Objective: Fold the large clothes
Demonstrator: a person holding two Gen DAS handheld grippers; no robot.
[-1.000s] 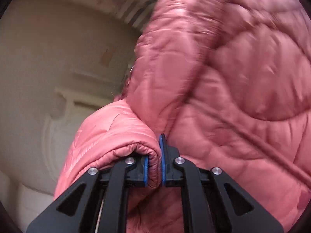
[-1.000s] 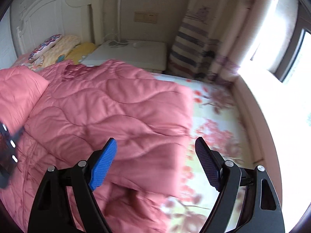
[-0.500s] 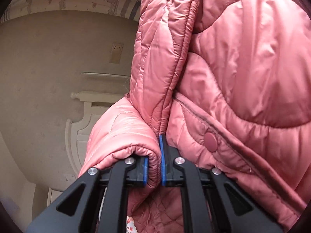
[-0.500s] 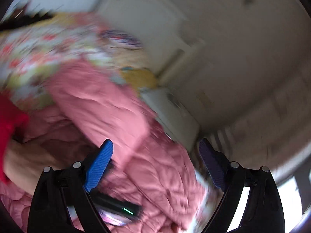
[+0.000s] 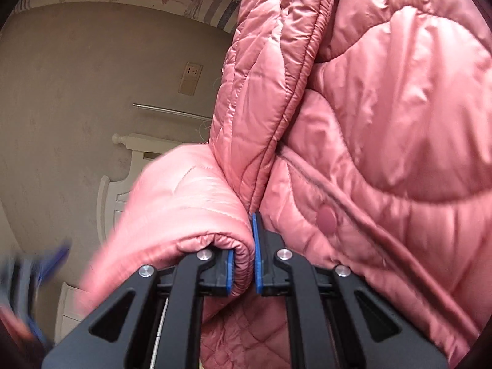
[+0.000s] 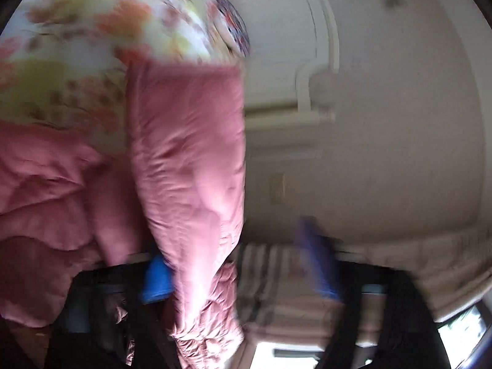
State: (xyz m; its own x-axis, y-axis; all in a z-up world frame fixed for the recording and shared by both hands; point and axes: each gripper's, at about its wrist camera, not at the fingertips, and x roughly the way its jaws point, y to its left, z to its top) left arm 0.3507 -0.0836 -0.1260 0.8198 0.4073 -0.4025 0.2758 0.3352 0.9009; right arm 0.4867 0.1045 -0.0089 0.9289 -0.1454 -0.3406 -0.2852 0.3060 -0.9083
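Observation:
A large pink quilted puffer jacket (image 5: 384, 117) hangs lifted in the air and fills the right of the left wrist view. My left gripper (image 5: 243, 264) is shut on a rolled cuff or hem of the jacket. A round snap (image 5: 326, 220) shows beside the placket. In the blurred, rolled right wrist view a sleeve of the jacket (image 6: 190, 166) hangs between the fingers of my right gripper (image 6: 240, 273), which is open, its blue pads wide apart. That gripper shows as a blur at the lower left of the left wrist view (image 5: 33, 283).
A floral bedsheet (image 6: 77, 40) and a patterned pillow (image 6: 233, 24) lie behind the jacket. A white headboard (image 5: 123, 181) stands against the beige wall with a socket plate (image 5: 190, 78). Striped curtains (image 6: 276, 276) hang by a bright window (image 6: 461, 332).
My left gripper has kept its hold with the jacket raised. My right gripper has rolled further and moved to the hanging sleeve, which now lies between its open fingers.

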